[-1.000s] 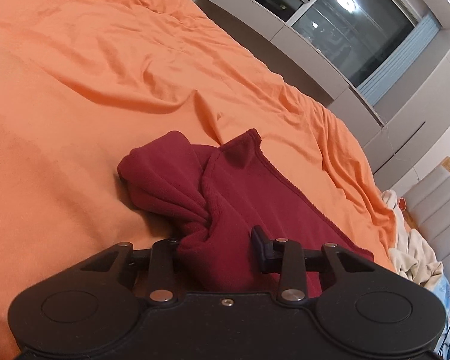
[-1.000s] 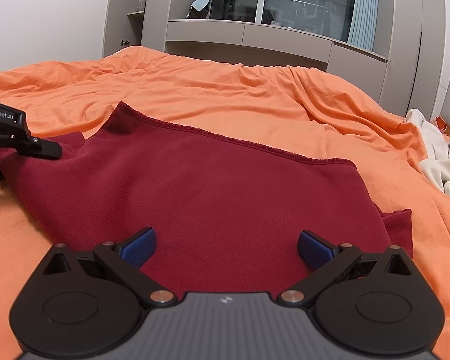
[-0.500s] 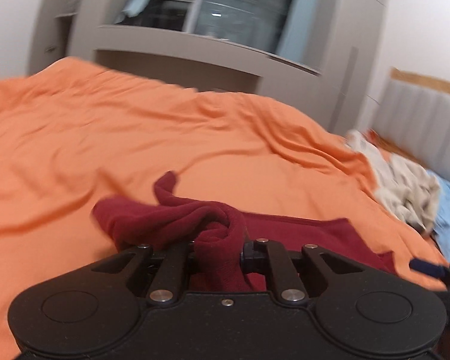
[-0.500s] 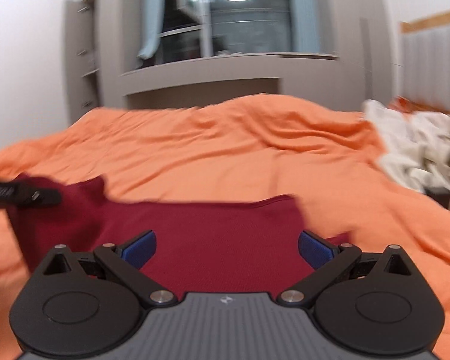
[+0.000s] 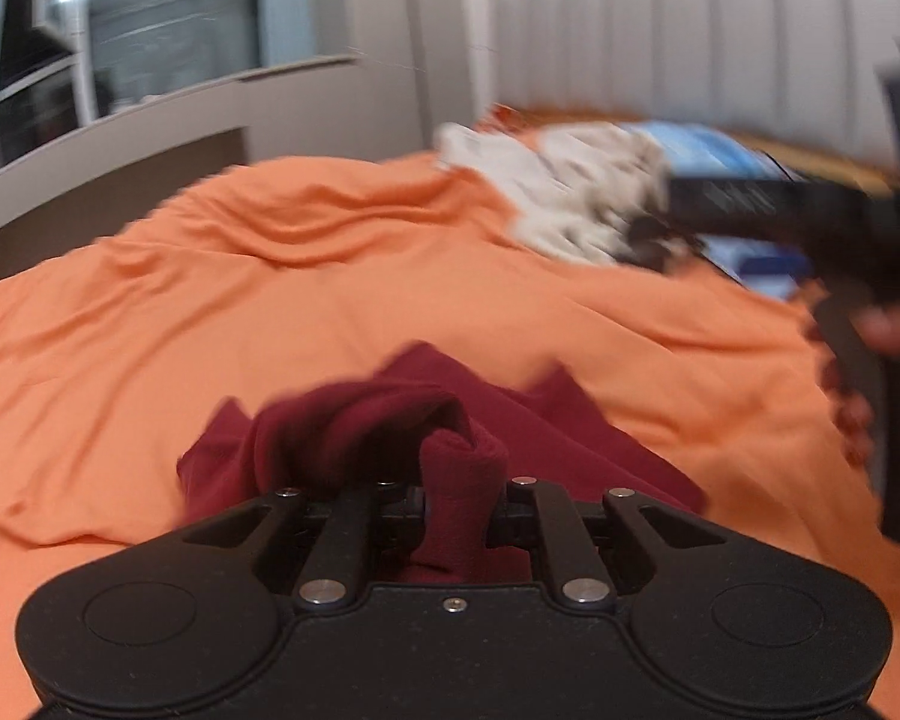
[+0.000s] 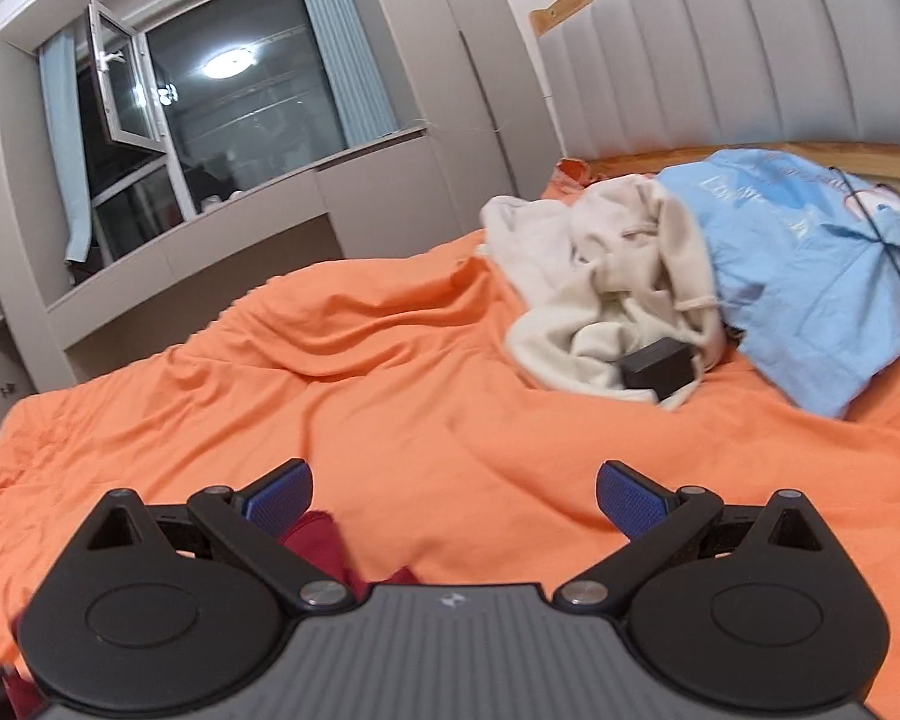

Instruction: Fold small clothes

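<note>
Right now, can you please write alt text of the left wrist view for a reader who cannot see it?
The left gripper, jaws shut, pinches a bunched fold of a dark red garment lying on an orange bedsheet. Behind it, blurred, are pale clothes near a padded headboard, and the other gripper at the right edge.

Orange bed [image 6: 426, 372] — clothes [image 6: 600, 300] heaped on it
</note>
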A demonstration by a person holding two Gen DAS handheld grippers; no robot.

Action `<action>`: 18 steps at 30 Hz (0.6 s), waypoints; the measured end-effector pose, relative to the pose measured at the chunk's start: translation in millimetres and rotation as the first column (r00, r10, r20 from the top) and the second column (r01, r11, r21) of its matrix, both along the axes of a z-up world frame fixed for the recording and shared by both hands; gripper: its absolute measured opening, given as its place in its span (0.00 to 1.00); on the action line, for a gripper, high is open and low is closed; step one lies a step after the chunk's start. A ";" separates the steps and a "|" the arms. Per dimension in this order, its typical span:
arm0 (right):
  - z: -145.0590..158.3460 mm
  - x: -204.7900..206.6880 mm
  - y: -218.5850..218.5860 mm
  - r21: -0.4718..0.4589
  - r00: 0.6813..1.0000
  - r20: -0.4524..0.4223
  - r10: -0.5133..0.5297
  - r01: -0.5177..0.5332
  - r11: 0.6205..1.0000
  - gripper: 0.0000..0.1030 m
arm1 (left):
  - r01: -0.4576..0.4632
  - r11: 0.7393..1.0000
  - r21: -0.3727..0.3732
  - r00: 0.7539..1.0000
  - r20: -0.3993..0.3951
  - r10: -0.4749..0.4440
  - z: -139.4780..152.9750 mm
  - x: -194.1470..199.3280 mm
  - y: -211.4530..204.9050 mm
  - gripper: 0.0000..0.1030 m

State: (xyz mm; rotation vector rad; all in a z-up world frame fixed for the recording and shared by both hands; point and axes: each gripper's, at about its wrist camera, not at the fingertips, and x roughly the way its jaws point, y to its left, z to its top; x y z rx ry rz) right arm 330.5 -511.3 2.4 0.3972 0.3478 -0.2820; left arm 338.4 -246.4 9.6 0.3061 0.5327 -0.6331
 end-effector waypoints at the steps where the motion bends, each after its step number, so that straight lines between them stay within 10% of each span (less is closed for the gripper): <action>1: -1.9 4.3 0.9 0.006 1.000 -0.005 0.002 -0.002 1.000 1.00 | 0.011 1.000 0.016 1.000 -0.008 -0.011 -7.1 -3.3 -7.5 0.13; 6: -7.3 14.8 3.6 0.033 0.998 -0.043 0.050 -0.048 0.998 1.00 | 0.031 0.999 0.040 0.998 -0.049 -0.029 -29.3 -7.9 -18.1 0.20; 18: -10.8 15.9 9.7 0.040 0.993 -0.083 0.080 -0.076 0.996 1.00 | 0.086 0.988 -0.127 0.978 -0.176 -0.108 -20.6 -7.4 3.1 0.81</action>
